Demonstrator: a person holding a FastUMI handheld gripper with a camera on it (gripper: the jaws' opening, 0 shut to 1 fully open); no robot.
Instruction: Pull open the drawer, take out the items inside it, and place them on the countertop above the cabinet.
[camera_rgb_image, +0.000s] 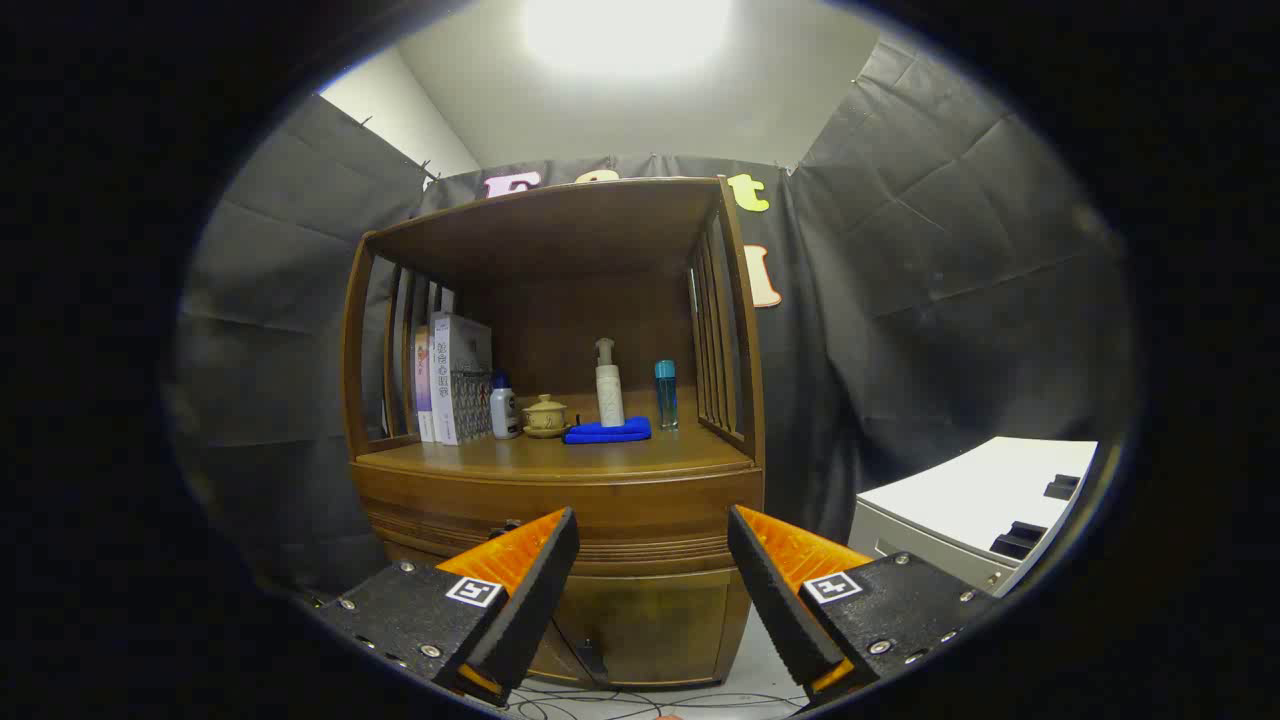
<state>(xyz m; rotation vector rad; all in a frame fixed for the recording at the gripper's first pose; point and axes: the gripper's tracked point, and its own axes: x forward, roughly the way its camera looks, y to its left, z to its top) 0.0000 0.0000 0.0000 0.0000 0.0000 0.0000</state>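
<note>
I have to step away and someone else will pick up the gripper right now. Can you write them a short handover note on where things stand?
Gripper: open, holding nothing, held in front of the cabinet and short of it.
Drawer: looks closed, below the countertop; its contents can't be seen.
Countertop already carries books, a white bottle, a lidded cup, a pump bottle behind a blue cloth, and a blue bottle.
Done: nothing visible.
Left: pull the drawer open, lift the items out, set them on the bare front of the countertop.
</note>
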